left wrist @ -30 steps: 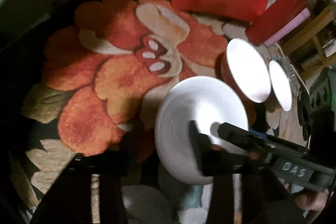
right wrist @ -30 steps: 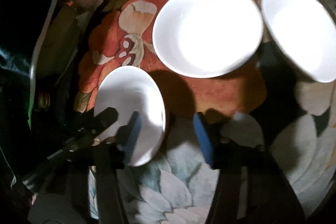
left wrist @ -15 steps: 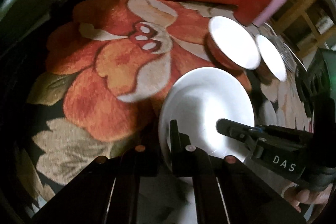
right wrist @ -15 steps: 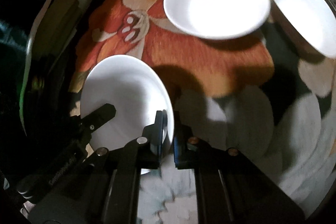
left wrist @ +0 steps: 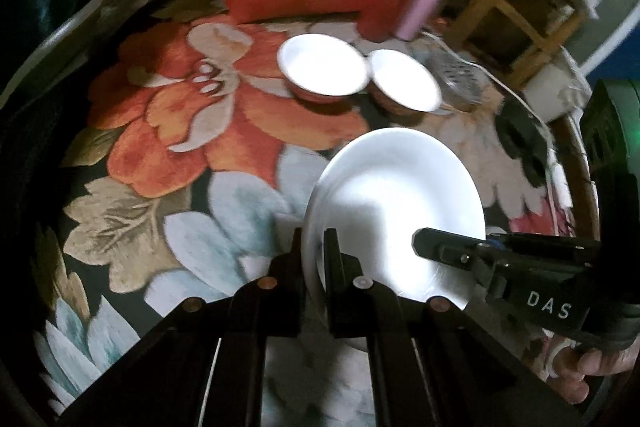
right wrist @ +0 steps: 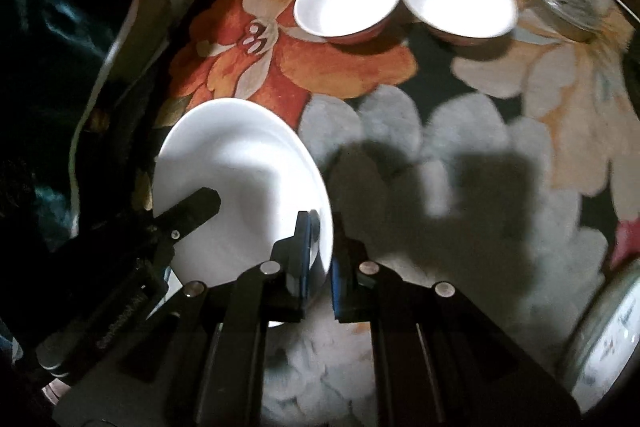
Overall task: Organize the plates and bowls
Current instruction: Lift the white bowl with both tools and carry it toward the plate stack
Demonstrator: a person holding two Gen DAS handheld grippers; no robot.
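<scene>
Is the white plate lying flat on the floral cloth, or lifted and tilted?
Lifted and tilted: the white plate is clamped at opposite rims by left gripper and right gripper.

White capital letters "DAS" stand on the black body of the right tongs [left wrist: 448, 247], seen at the right in the left wrist view. Faint lettering runs along the left tongs [right wrist: 200, 205] in the right wrist view, too blurred to read.

plate [left wrist: 394, 195]: glossy white (ceramic-looking) | tablecloth [left wrist: 168, 163]: matt floral cloth
</scene>
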